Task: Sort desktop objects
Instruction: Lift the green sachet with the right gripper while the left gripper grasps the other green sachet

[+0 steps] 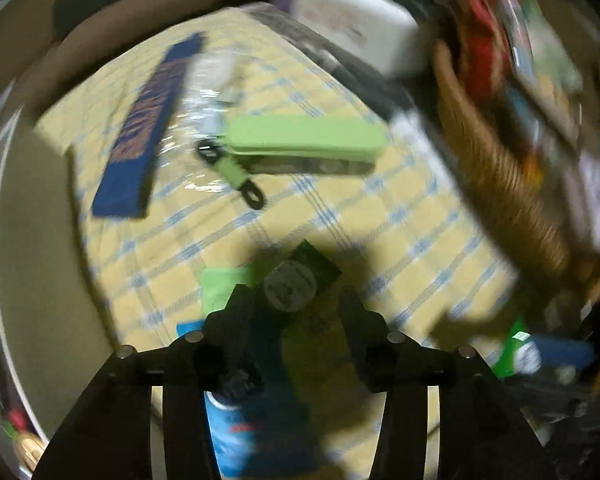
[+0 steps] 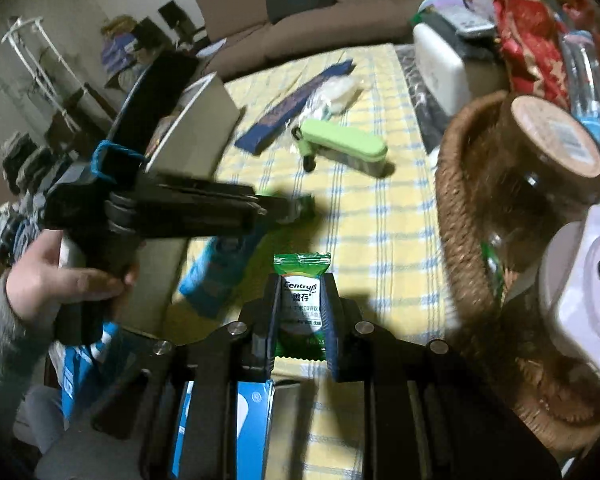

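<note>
My right gripper is shut on a green Centrum sachet, held above the yellow checked cloth. My left gripper holds a similar green sachet between its fingers; the view is blurred. In the right wrist view the left gripper comes in from the left, a green packet at its tip. A light green case with a strap lies mid-table, also in the right wrist view. A dark blue flat box lies to its left, with a clear plastic bag beside it.
A woven basket at the right holds a brown-lidded jar and a white object. A white box and red packaging stand at the back right. A blue tube lies near the left table edge. A sofa is behind.
</note>
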